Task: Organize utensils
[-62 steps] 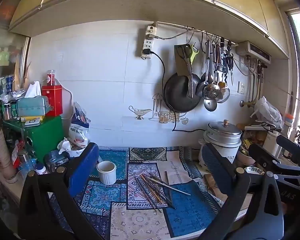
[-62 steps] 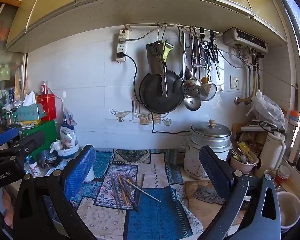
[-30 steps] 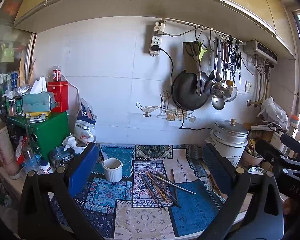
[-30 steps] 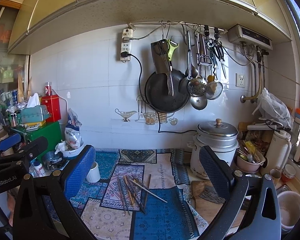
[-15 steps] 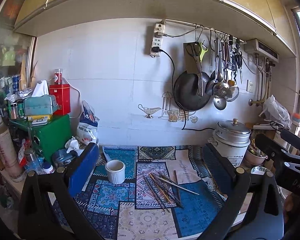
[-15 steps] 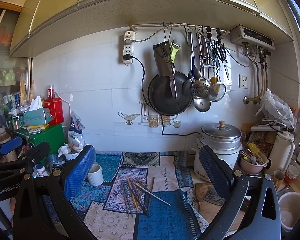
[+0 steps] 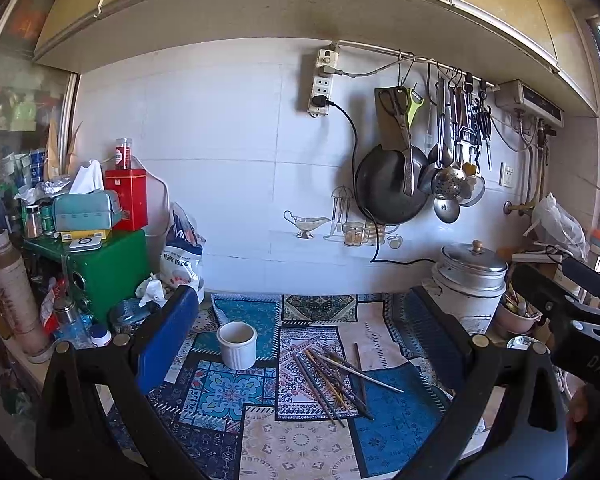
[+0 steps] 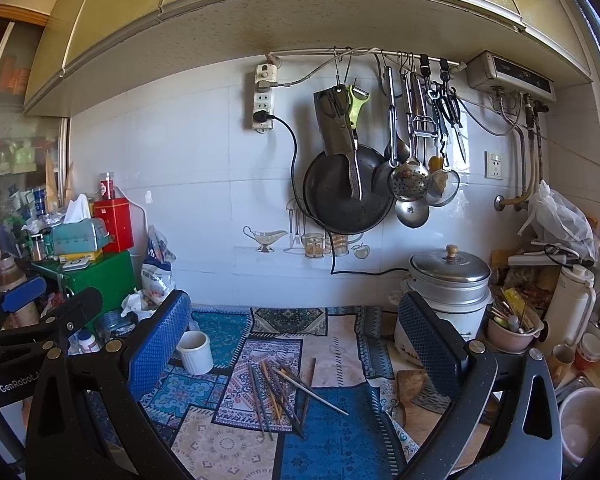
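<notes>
Kitchen table (image 7: 228, 394) covered by a patterned patchwork cloth (image 7: 300, 440), seen from both wrist cameras. The landmark is the white ceramic cup (image 7: 237, 344), which stands upright and open-mouthed on the cloth.

Chopsticks (image 7: 332, 376): a loose, crossed bundle lying flat on the cloth to the right of the white ceramic cup and slightly nearer the cameras, apart from it. One stick (image 7: 359, 364) lies by itself just right of the bundle. In the right wrist view the same bundle (image 8: 280, 392) lies right of the cup (image 8: 195, 351) and nearer the camera.

Left hand-held gripper (image 7: 300, 344): jaws spread wide, nothing between them, raised above the table. The cup appears just right of its blue left pad, and the chopsticks lie in the gap between the fingers. It also shows at the left edge of the right wrist view (image 8: 48, 304), where its jaw opening cannot be judged.

Right hand-held gripper (image 8: 296, 340): jaws likewise spread wide and empty, held above the table, with the cup beside its left pad and the chopsticks framed between the fingers. It also shows at the right edge of the left wrist view (image 7: 560, 292).

Surroundings, relative to the cup: a lidded metal pot (image 7: 472, 280) well to the right; a green box (image 7: 108, 268) to the left, at the wall; a dark pan (image 7: 388, 190) and hanging ladles (image 7: 446, 184) on the wall above and to the right.
</notes>
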Action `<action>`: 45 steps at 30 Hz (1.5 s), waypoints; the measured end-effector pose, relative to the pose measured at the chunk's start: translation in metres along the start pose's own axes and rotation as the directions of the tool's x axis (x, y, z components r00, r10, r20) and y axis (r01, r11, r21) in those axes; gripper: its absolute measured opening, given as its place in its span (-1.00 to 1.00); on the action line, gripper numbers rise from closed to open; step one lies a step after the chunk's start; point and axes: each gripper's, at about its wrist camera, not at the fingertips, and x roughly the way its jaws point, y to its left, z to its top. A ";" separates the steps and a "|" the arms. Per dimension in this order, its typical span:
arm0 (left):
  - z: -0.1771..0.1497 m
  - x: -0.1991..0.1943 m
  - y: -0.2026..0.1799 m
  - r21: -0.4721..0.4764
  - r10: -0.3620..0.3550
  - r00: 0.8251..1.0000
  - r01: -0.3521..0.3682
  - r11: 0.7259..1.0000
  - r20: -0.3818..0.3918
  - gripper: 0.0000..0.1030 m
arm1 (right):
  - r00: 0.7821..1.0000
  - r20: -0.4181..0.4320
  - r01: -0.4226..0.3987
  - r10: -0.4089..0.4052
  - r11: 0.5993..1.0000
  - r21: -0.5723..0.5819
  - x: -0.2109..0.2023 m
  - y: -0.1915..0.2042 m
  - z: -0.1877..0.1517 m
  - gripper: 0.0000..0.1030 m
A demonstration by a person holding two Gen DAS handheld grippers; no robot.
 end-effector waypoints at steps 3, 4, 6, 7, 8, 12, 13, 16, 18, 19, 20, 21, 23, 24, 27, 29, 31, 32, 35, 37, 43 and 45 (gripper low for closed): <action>0.000 0.001 0.001 -0.004 0.002 1.000 -0.002 1.000 -0.001 1.00 | 1.000 0.000 0.001 -0.001 1.000 -0.003 0.001 0.002 0.000 1.00; 0.000 0.001 0.001 -0.005 0.003 1.000 -0.003 1.000 -0.001 1.00 | 1.000 0.000 0.000 0.000 1.000 -0.004 0.002 0.002 0.000 1.00; 0.000 0.002 0.001 -0.008 0.005 1.000 -0.005 1.000 -0.003 1.00 | 1.000 0.000 -0.001 0.001 1.000 -0.005 0.002 0.003 0.000 1.00; 0.000 0.003 0.001 -0.009 0.005 1.000 -0.005 1.000 -0.004 1.00 | 1.000 0.000 -0.001 0.001 1.000 -0.006 0.002 0.003 0.001 1.00; 0.000 0.003 0.001 -0.009 0.006 1.000 -0.006 1.000 -0.005 1.00 | 1.000 0.001 -0.001 0.002 1.000 -0.007 0.002 0.004 0.001 1.00; 0.000 0.004 0.002 -0.010 0.006 1.000 -0.006 1.000 -0.005 1.00 | 1.000 0.001 -0.003 0.003 1.000 -0.008 0.004 0.006 0.001 1.00; 0.000 0.004 0.002 -0.010 0.006 1.000 -0.006 1.000 -0.005 1.00 | 1.000 0.000 -0.003 0.003 1.000 -0.008 0.004 0.006 0.001 1.00; 0.000 0.004 0.002 -0.010 0.007 1.000 -0.007 1.000 -0.006 1.00 | 1.000 0.001 -0.003 0.003 1.000 -0.009 0.004 0.007 0.001 1.00; 0.001 0.006 0.003 -0.012 0.008 1.000 -0.008 1.000 -0.007 1.00 | 1.000 0.001 -0.003 0.003 1.000 -0.008 0.005 0.007 0.001 1.00; 0.001 0.006 0.003 -0.013 0.008 1.000 -0.008 1.000 -0.007 1.00 | 1.000 0.001 -0.003 0.003 1.000 -0.008 0.005 0.007 0.001 1.00; 0.002 0.008 0.004 -0.014 0.008 1.000 -0.008 1.000 -0.009 1.00 | 1.000 0.000 -0.003 0.003 1.000 -0.008 0.005 0.007 0.001 1.00; 0.002 0.010 0.005 -0.014 0.008 1.000 -0.008 1.000 -0.011 1.00 | 1.000 0.000 -0.003 0.003 1.000 -0.007 0.006 0.008 0.001 1.00; 0.003 0.013 0.006 -0.012 0.005 1.000 -0.005 1.000 -0.015 1.00 | 1.000 -0.006 -0.003 0.003 1.000 -0.008 0.010 0.010 0.003 1.00; 0.003 0.016 0.006 -0.010 0.003 1.000 -0.004 1.000 -0.018 1.00 | 1.000 -0.010 -0.001 0.001 1.000 -0.009 0.013 0.011 0.003 1.00; 0.002 0.025 0.007 -0.004 -0.004 0.999 0.003 1.000 -0.031 1.00 | 1.000 -0.028 0.008 -0.008 1.000 -0.009 0.024 0.013 0.002 1.00; 0.001 0.035 0.007 0.000 -0.010 0.999 0.010 1.000 -0.047 1.00 | 0.999 -0.045 0.013 -0.013 1.000 -0.007 0.033 0.012 0.000 1.00; 0.000 0.047 0.010 -0.001 -0.018 0.998 0.018 1.000 -0.066 1.00 | 0.998 -0.064 0.020 -0.020 1.000 -0.006 0.042 0.012 -0.002 1.00; -0.001 0.054 0.011 -0.003 -0.022 0.997 0.022 1.000 -0.077 1.00 | 0.997 -0.077 0.025 -0.025 1.000 -0.005 0.048 0.013 -0.003 1.00; -0.005 0.079 0.018 -0.013 -0.026 0.993 0.025 1.000 -0.116 1.00 | 0.992 -0.118 0.042 -0.042 0.999 -0.002 0.066 0.013 -0.009 1.00; -0.009 0.097 0.023 -0.023 -0.022 0.991 0.019 1.000 -0.132 1.00 | 0.987 -0.150 0.054 -0.054 0.999 -0.002 0.081 0.014 -0.013 1.00; -0.027 0.162 0.041 -0.024 -0.040 0.974 0.035 0.999 -0.223 1.00 | 0.965 -0.244 0.098 -0.096 0.995 -0.005 0.130 0.020 -0.028 1.00; -0.035 0.183 0.045 -0.025 -0.049 0.965 0.044 0.999 -0.256 1.00 | 0.953 -0.282 0.116 -0.113 0.993 -0.006 0.148 0.021 -0.035 1.00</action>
